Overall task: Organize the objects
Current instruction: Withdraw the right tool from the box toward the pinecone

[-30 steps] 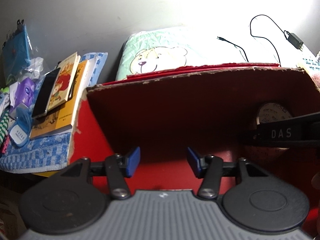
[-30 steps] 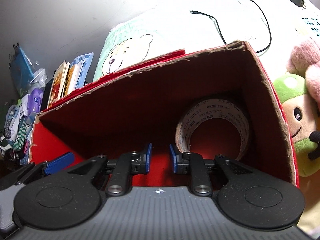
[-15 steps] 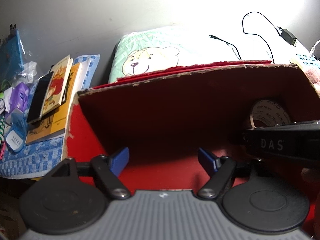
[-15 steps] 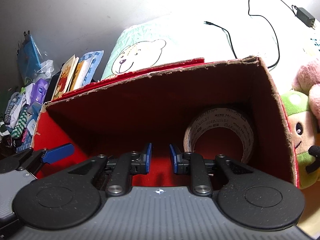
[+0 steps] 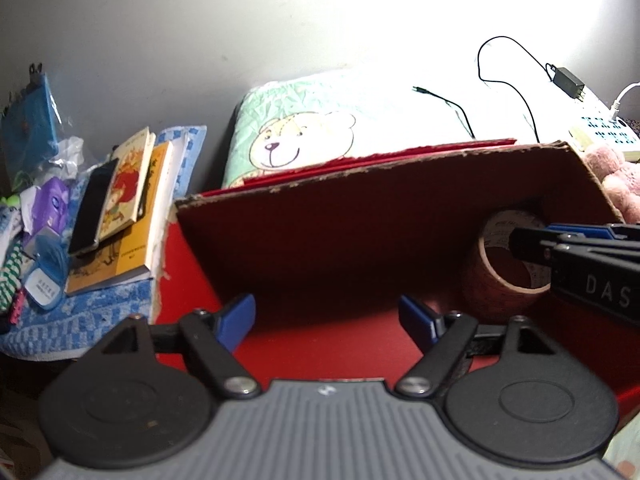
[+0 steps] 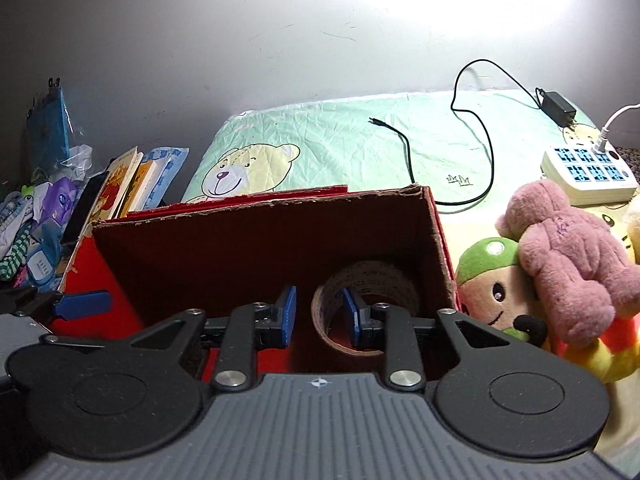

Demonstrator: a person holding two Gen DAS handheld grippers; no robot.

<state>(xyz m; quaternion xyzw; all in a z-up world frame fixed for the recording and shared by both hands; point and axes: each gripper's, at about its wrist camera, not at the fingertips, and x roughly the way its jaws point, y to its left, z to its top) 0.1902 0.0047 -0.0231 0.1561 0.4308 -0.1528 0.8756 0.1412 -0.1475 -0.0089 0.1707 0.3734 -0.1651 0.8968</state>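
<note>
White letters "DAS" on black body of right gripper (image 5: 600,292), cut off at frame edge, left wrist view. Tape roll (image 6: 366,306) in red box: rows of small black print, unreadable. Yellow book (image 5: 132,232): dark line of characters on cover, too small to read. Small blue case (image 5: 44,284): white label, print illegible.

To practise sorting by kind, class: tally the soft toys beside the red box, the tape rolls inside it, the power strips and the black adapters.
Soft toys: 2, pink bear and green-capped doll
Tape rolls: 1
Power strips: 1
Black adapters: 1
Total: 5
</note>
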